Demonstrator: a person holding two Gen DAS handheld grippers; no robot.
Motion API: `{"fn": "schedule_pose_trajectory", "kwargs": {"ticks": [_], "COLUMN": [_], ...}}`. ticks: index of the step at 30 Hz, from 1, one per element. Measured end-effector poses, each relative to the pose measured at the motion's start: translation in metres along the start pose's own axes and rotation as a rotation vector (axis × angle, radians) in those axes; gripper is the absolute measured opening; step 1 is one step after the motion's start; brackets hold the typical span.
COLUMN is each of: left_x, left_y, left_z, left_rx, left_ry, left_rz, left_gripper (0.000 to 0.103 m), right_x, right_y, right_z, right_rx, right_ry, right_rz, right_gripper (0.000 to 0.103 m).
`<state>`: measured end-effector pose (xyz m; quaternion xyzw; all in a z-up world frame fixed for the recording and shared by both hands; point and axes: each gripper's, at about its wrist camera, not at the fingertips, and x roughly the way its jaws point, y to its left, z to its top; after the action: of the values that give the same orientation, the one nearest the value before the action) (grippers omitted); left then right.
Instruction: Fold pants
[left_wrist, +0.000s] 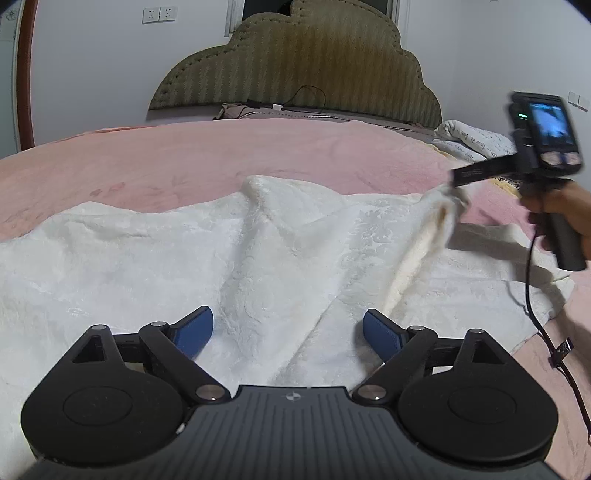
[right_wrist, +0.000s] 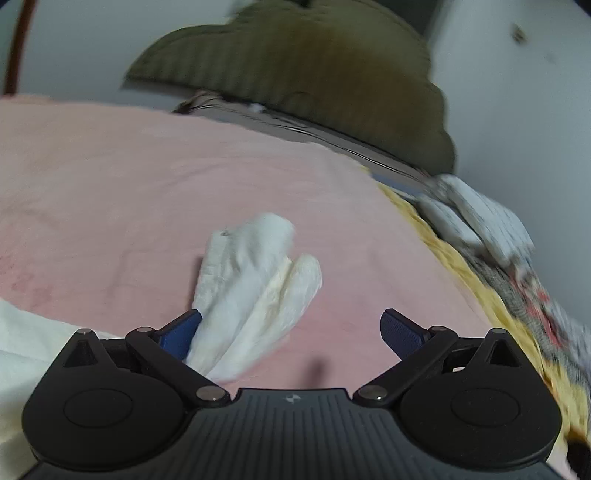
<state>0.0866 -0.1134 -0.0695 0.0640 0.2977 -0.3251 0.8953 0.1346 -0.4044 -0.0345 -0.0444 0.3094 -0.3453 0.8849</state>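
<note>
Left wrist view: both claws (left_wrist: 288, 328) (right_wrist: 291, 332) wide, empty; white pants (left_wrist: 184, 258) rumpled, pink bedspread (left_wrist: 221, 155) bare beyond.

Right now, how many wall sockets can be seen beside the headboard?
2. Both are in the left wrist view, side by side on the white wall left of the headboard: one, the other. Others may be hidden.

White pants (left_wrist: 258, 251) with a faint embossed floral weave are lying on the plain pink bedspread (left_wrist: 221, 155). Beyond that bedspread, an olive-brown striped headboard (left_wrist: 295, 62) is showing, and blue pads (left_wrist: 195, 332) are tipping the black left gripper (left_wrist: 288, 328).
</note>
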Motion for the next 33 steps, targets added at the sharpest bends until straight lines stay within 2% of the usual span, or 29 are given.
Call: {"fn": "schedule_pose_trajectory", "kwargs": {"ticks": [2,3,4,6,9,11,13,14,16,19,23,26,29,32,33], "left_x": [-0.002,-0.005,-0.010,-0.019,-0.023,-0.020,-0.012,-0.004,0.011,0.031,0.042,0.045,0.045,0.044,0.044], "left_y": [-0.002,-0.006,-0.011,-0.028,-0.064,-0.084,-0.098,-0.100,-0.103,-0.101,-0.102,-0.104,-0.109,-0.113,-0.114], "left_z": [0.000,0.000,0.001,0.002,0.005,0.004,0.005,0.008,0.014,0.022,0.021,0.019,0.015,0.014,0.013], "left_rx": [0.014,0.037,0.078,0.185,0.366,0.474,0.553,0.572,0.569,0.534,0.539,0.555,0.581,0.592,0.594], "left_ry": [-0.011,-0.030,-0.063,-0.109,-0.127,-0.148,-0.146,-0.134,-0.090,-0.018,0.012,0.004,-0.013,-0.023,-0.023], "left_rz": [0.004,0.001,-0.014,-0.069,-0.094,-0.093,-0.078,-0.078,-0.099,-0.116,-0.110,-0.100,-0.080,-0.085,-0.089], "left_gripper": [0.089,0.088,0.088,0.090,0.089,0.089,0.084,0.081,0.068,0.054,0.049,0.049,0.049,0.049,0.049], "right_x": [-0.009,-0.015,-0.022,-0.034,-0.040,-0.038,-0.038,-0.036,-0.033,-0.026,-0.023,-0.019,-0.014,-0.012,-0.011], "right_y": [-0.032,-0.048,-0.067,-0.098,-0.131,-0.140,-0.147,-0.149,-0.147,-0.138,-0.114,-0.096,-0.086,-0.086,-0.087], "right_z": [-0.011,-0.016,-0.021,-0.031,-0.049,-0.064,-0.083,-0.093,-0.108,-0.116,-0.115,-0.109,-0.100,-0.090,-0.088], "right_rx": [0.045,0.076,0.136,0.276,0.522,0.679,0.816,0.875,0.968,1.029,1.055,1.021,1.007,0.997,0.987], "right_ry": [-0.028,-0.044,-0.057,-0.060,-0.022,0.024,0.052,0.069,0.109,0.147,0.207,0.245,0.221,0.135,0.105], "right_rz": [-0.137,-0.173,-0.157,-0.027,0.286,0.416,0.533,0.594,0.704,0.819,0.942,0.975,0.957,0.852,0.811], "right_gripper": [0.103,0.103,0.103,0.103,0.103,0.103,0.103,0.103,0.103,0.102,0.102,0.102,0.102,0.100,0.095]}}
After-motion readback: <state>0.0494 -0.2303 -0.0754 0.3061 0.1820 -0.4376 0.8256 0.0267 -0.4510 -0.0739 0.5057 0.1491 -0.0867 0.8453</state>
